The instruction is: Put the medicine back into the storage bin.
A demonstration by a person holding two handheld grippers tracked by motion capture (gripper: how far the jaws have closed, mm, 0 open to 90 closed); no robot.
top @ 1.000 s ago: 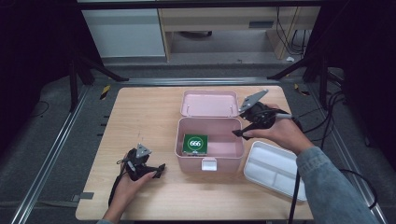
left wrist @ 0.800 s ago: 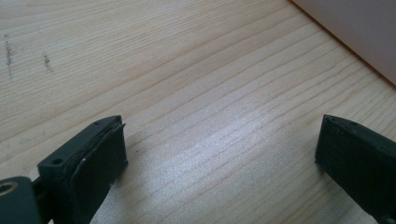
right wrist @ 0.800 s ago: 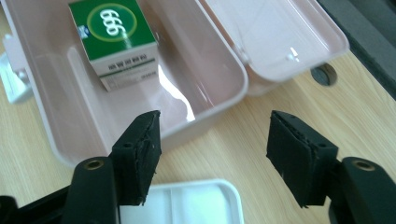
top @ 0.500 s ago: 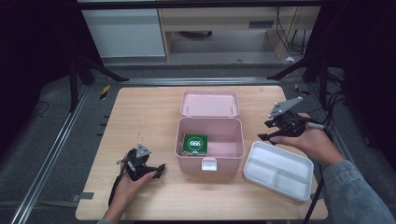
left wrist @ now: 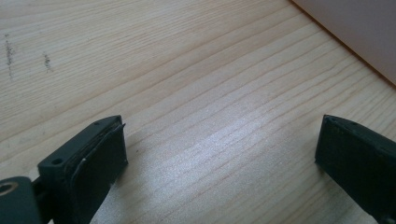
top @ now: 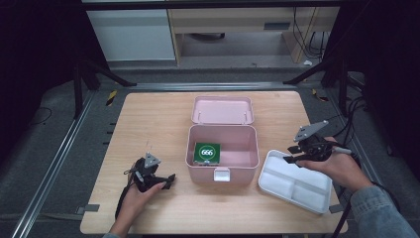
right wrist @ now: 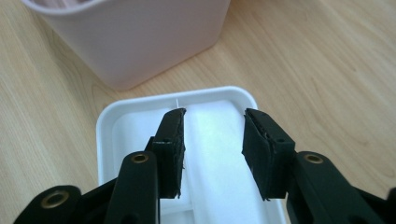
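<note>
Overhead, one pink box [top: 223, 148], one white tray [top: 297, 181], two grippers.

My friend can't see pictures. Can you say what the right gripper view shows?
Two black fingers hang open and empty above a white tray on a wooden table. A pink box stands just beyond the tray.

At the centre of the high view a pale pink box [top: 223, 153] with a pink lid [top: 222, 110] holds a green packet [top: 207, 152] with white figures, on a light wood-grain table [top: 148, 129], beside a white tray [top: 296, 180] at lower right, near black grippers.
</note>
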